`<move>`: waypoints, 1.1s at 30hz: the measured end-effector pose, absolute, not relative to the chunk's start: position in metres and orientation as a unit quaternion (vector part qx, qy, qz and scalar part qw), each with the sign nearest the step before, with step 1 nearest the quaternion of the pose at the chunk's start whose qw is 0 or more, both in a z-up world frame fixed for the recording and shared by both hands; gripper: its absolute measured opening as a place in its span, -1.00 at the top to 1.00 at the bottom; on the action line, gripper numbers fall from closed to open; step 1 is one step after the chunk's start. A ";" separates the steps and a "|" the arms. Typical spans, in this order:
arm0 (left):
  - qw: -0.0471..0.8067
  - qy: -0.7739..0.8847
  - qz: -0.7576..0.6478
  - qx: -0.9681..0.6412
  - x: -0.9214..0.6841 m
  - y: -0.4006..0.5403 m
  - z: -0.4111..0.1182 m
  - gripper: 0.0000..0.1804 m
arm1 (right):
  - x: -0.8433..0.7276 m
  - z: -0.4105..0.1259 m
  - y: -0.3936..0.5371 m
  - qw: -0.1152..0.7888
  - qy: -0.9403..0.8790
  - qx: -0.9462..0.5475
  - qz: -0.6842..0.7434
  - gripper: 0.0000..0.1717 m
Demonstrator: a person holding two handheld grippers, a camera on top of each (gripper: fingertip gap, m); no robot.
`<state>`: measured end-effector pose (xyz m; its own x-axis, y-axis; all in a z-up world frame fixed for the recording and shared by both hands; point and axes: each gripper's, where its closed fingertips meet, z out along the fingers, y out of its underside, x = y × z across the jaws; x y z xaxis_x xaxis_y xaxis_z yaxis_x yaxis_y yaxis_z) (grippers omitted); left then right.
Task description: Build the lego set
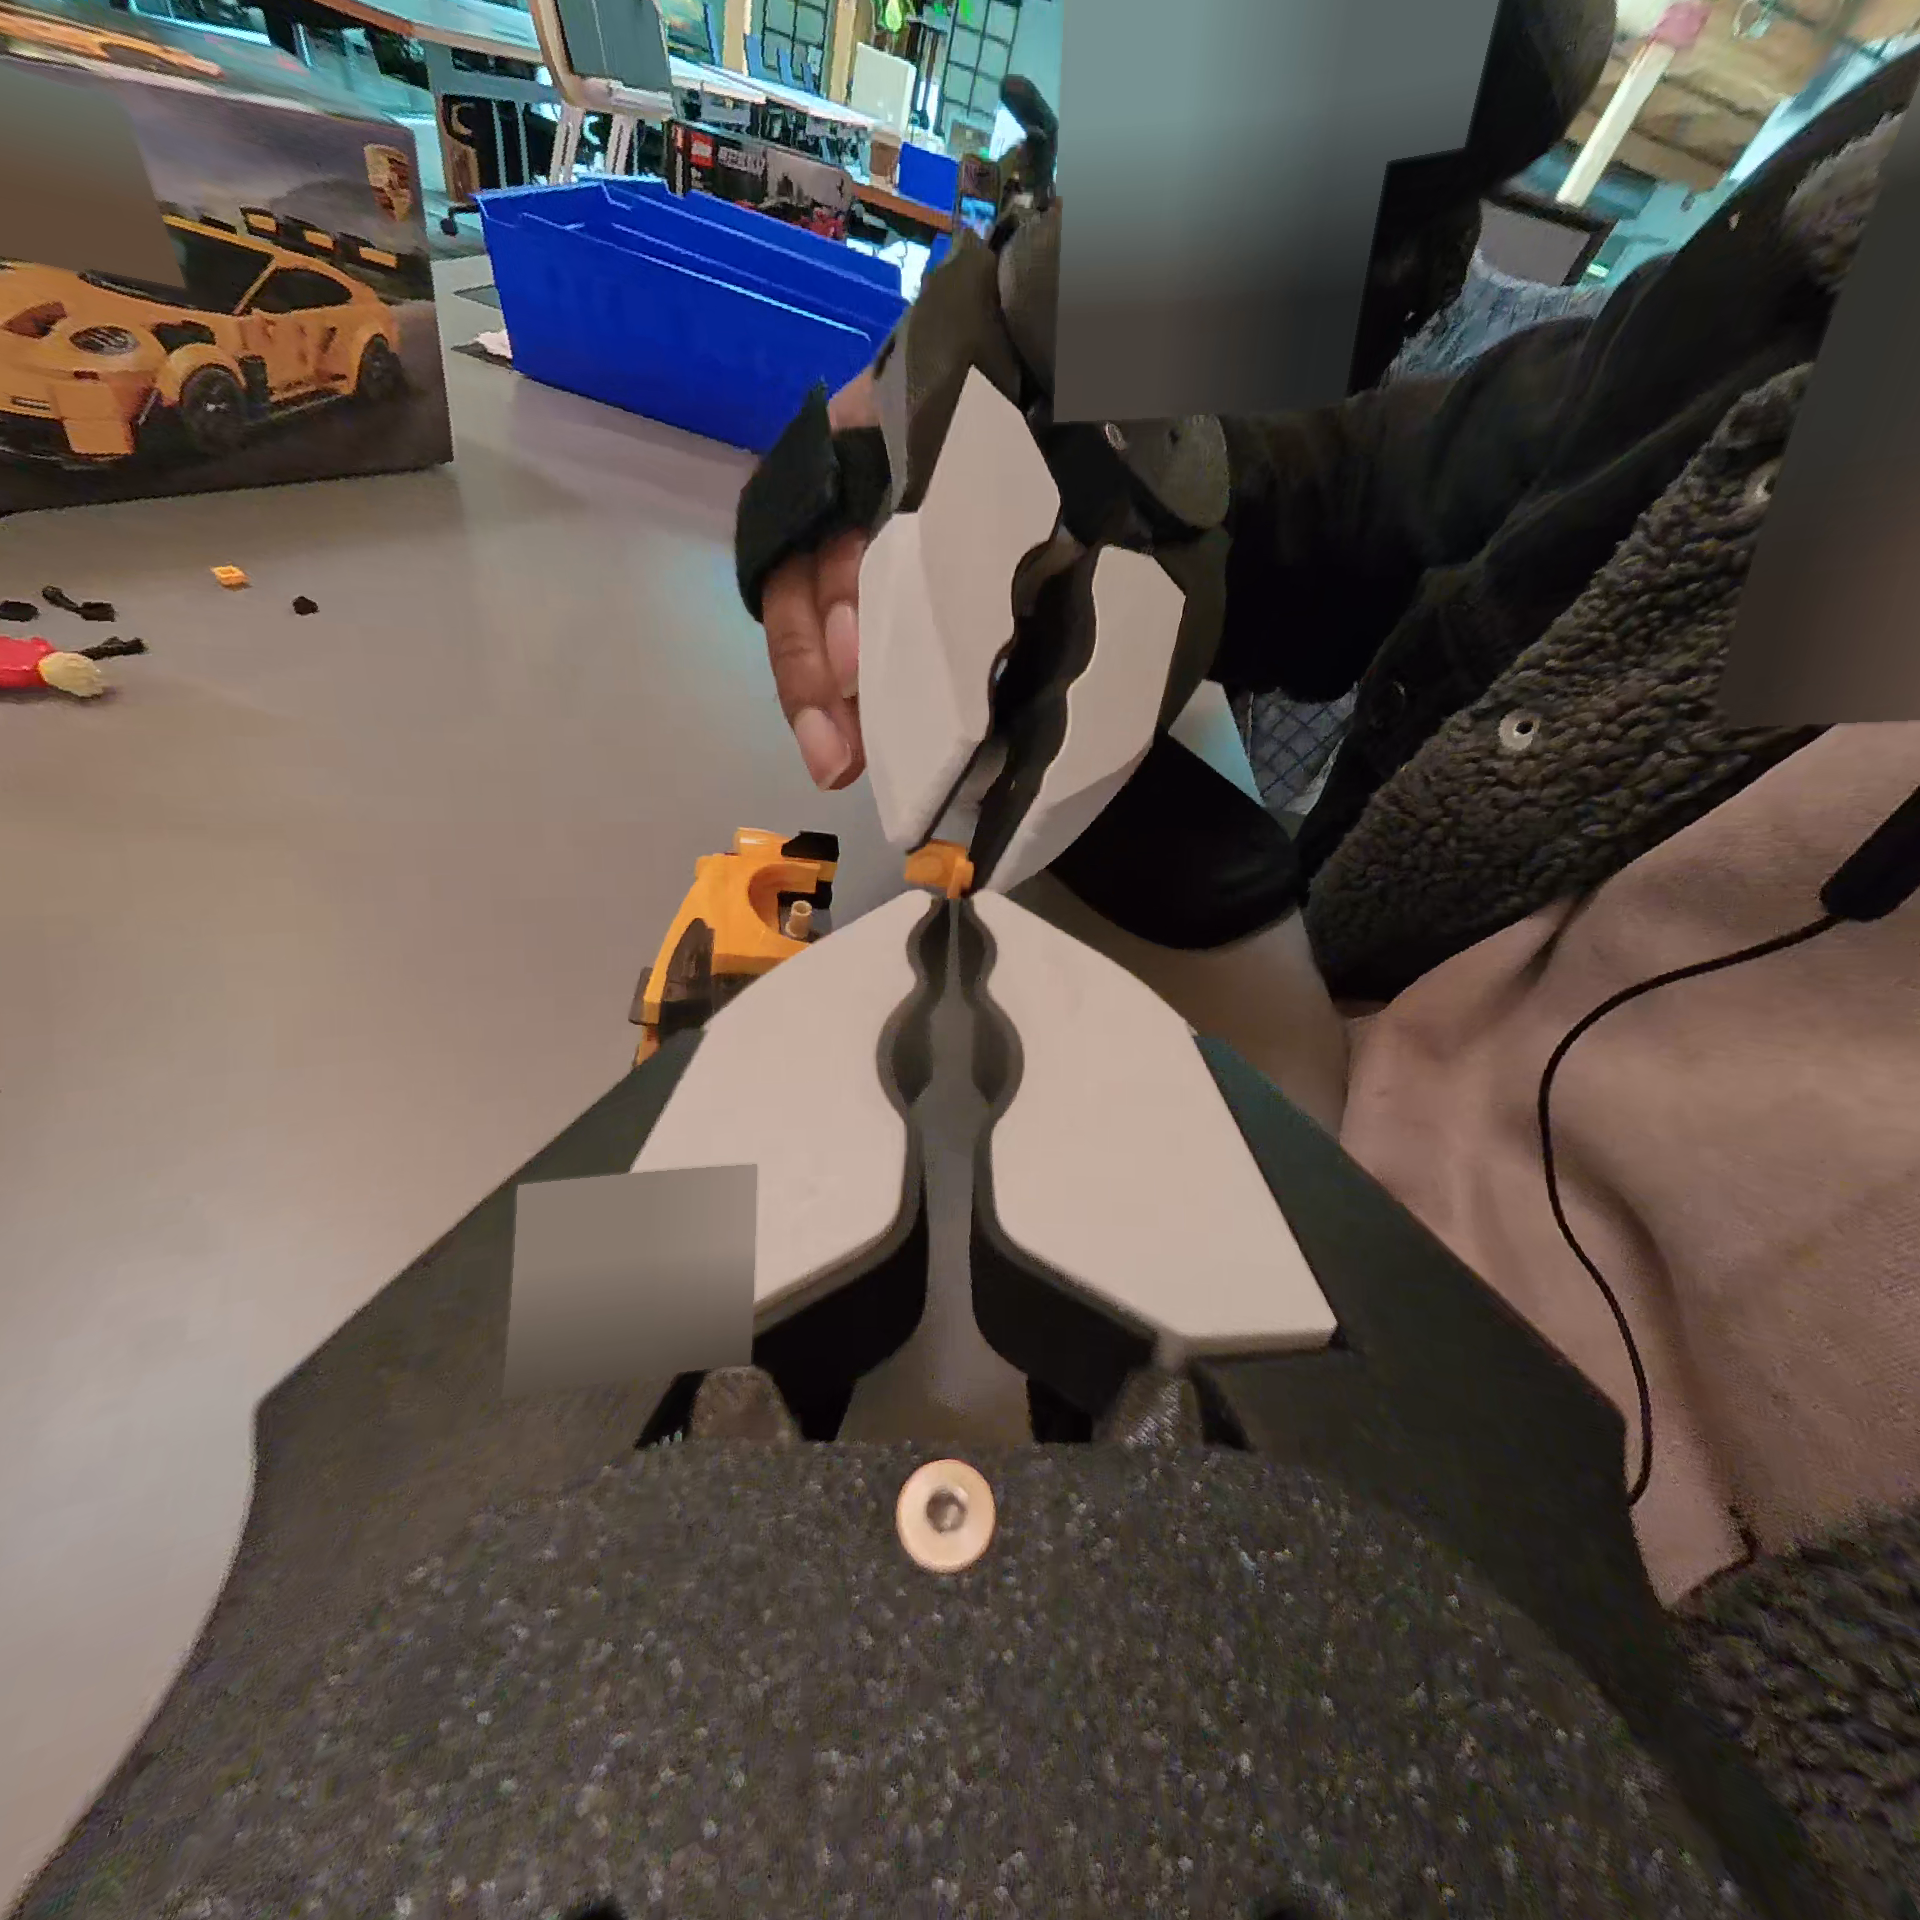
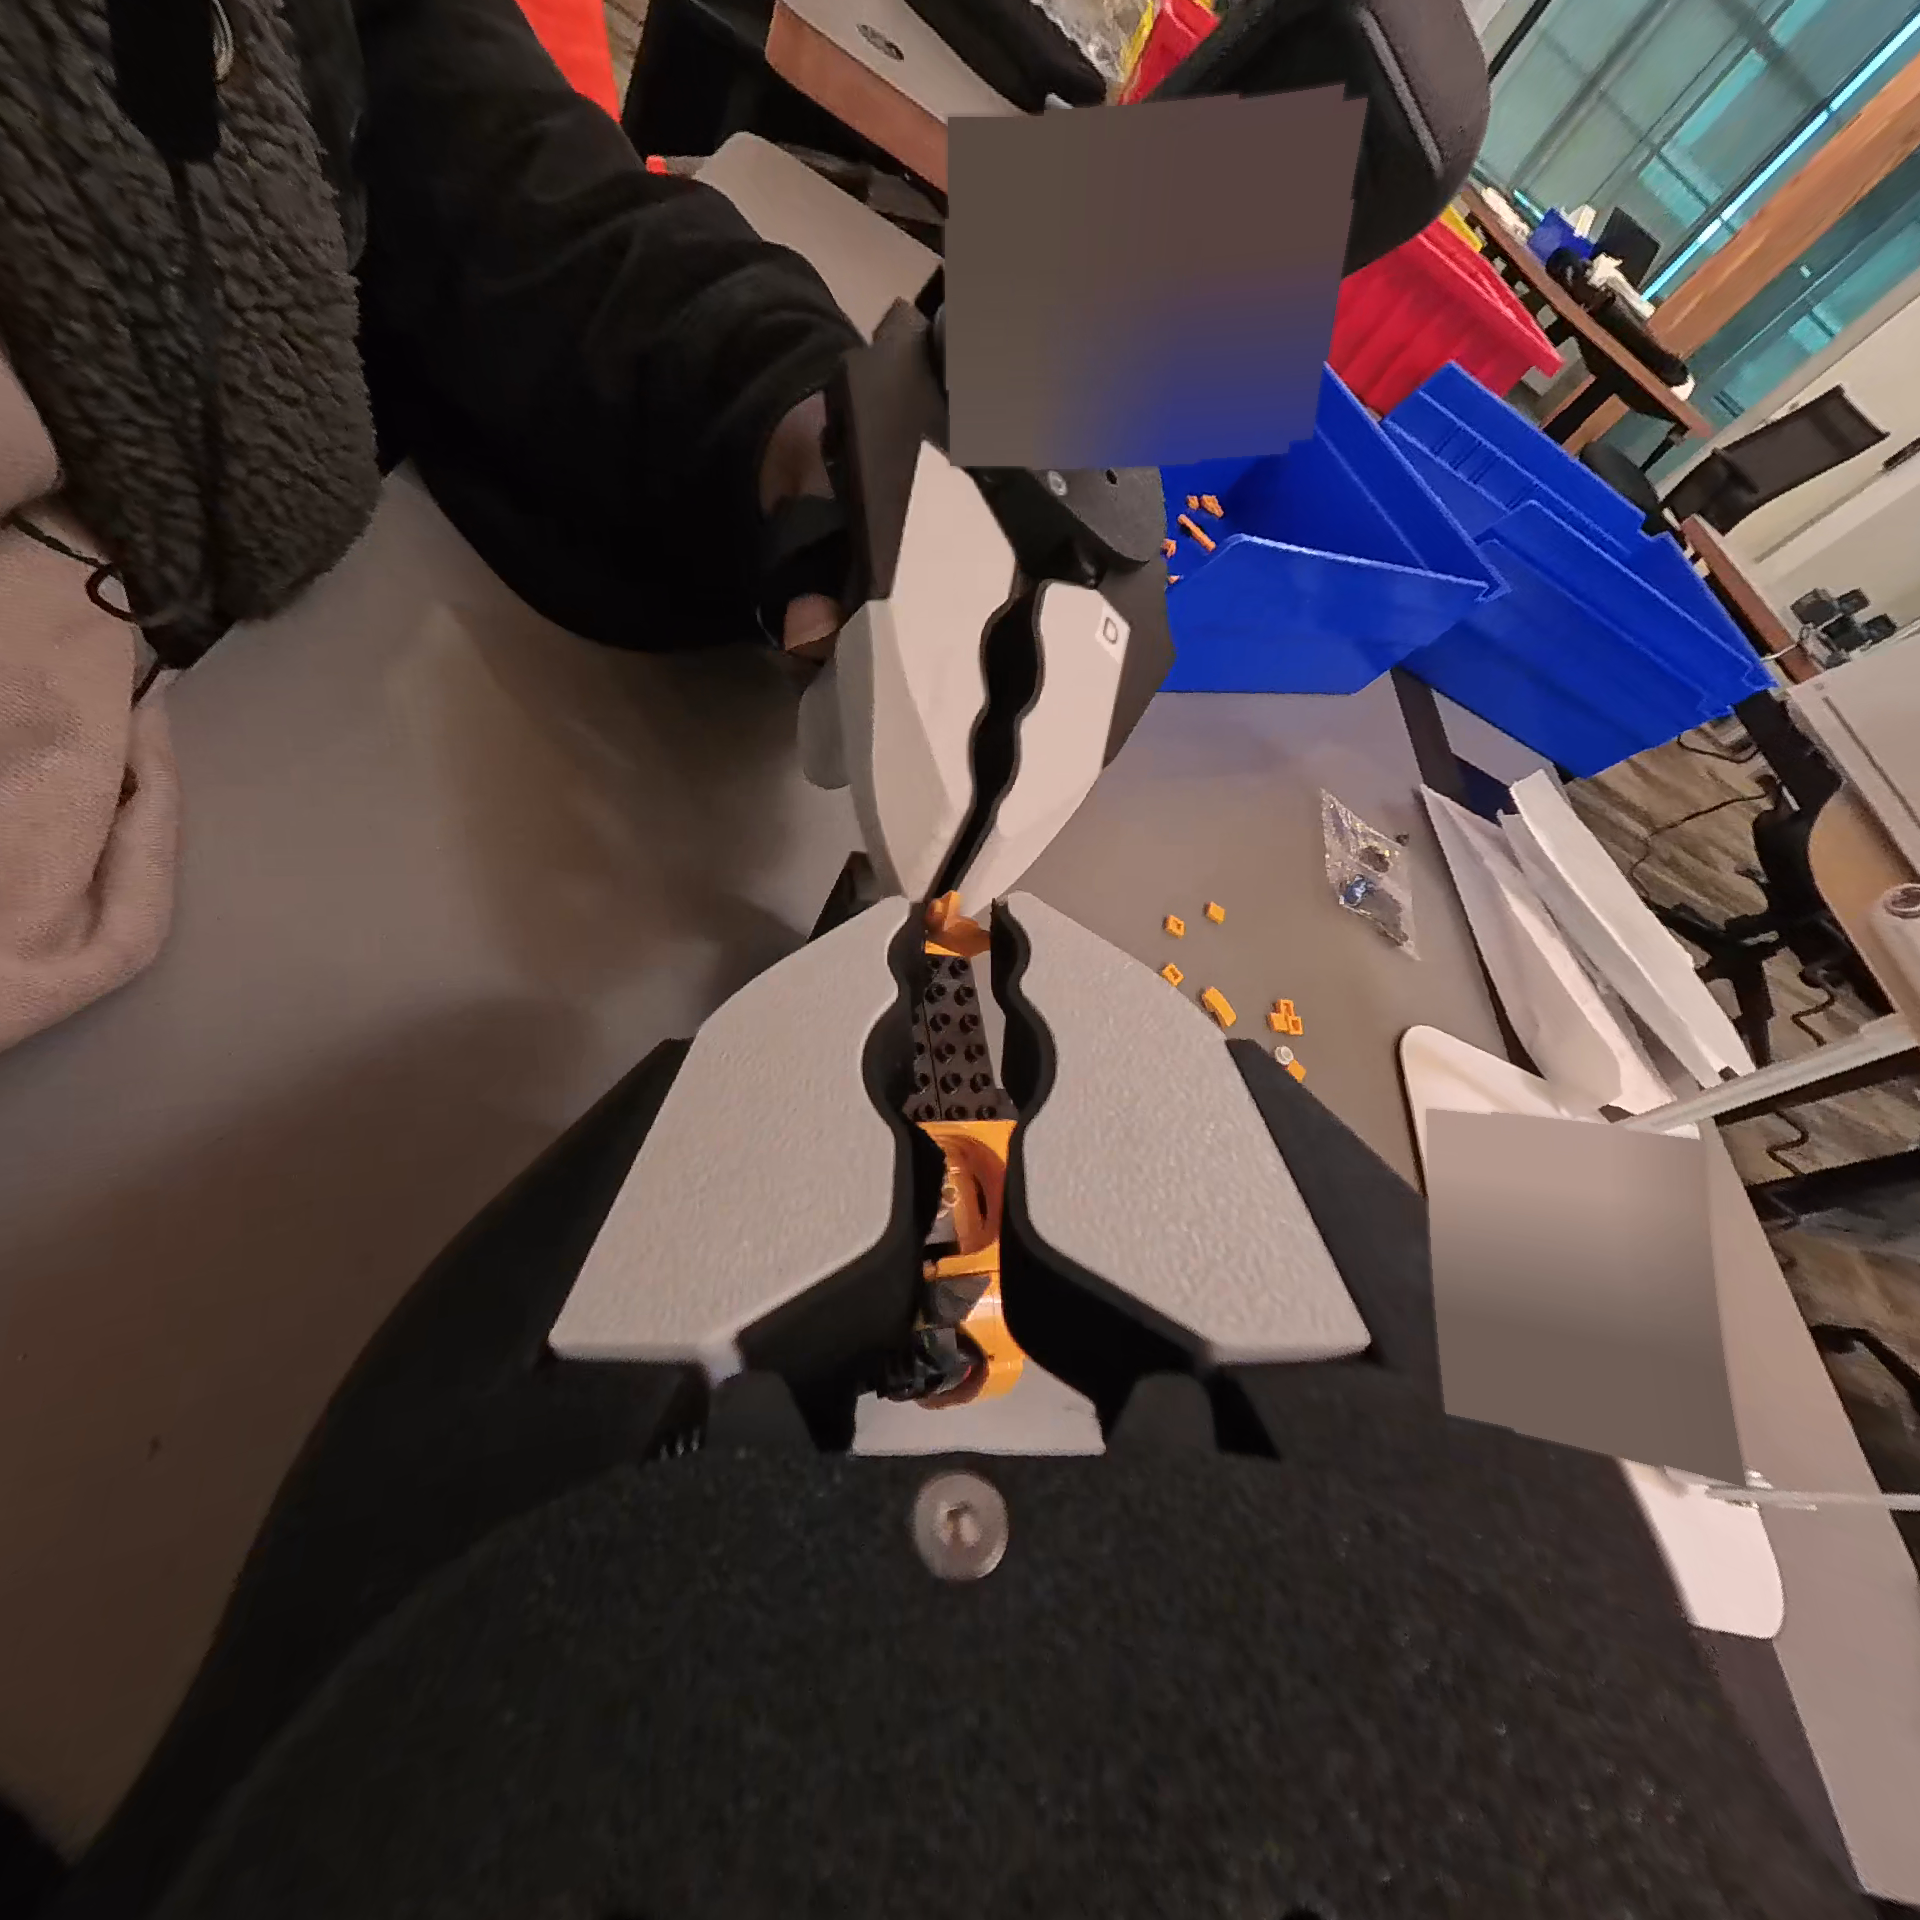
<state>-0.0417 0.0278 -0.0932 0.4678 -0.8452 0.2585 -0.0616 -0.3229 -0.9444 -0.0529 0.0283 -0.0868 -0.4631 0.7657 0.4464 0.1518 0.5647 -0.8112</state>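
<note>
Right hand-held gripper (image 2: 954, 935) nearly closed, tips pinching a small orange piece (image 1: 935, 864). Left hand-held gripper (image 1: 948, 906) fully closed, tip-to-tip w/ it, nipping the piece's thin tab from the opp. side. Piece is up off the worktop (image 1: 416, 883), btwn both, orange car (image 1: 727, 935) just beside. Tiny hold, so I'd keep both pinches square & steady.

Toy car (image 1: 717, 935) half hidden by fingers (image 1: 810, 1091) — box (image 1: 208, 312) cropped.
</note>
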 end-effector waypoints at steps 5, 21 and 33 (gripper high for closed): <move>0.485 0.325 -0.412 -0.700 -0.040 0.025 -0.091 0.99 | -0.051 -0.086 0.025 0.430 -0.770 -0.289 0.372 0.87; 0.472 0.315 -0.376 -0.733 -0.044 0.039 -0.105 1.00 | -0.054 -0.105 0.035 0.423 -0.788 -0.292 0.339 0.93; 0.477 0.357 -0.250 -0.763 -0.051 0.050 -0.123 1.00 | -0.059 -0.122 0.046 0.397 -0.806 -0.304 0.317 0.93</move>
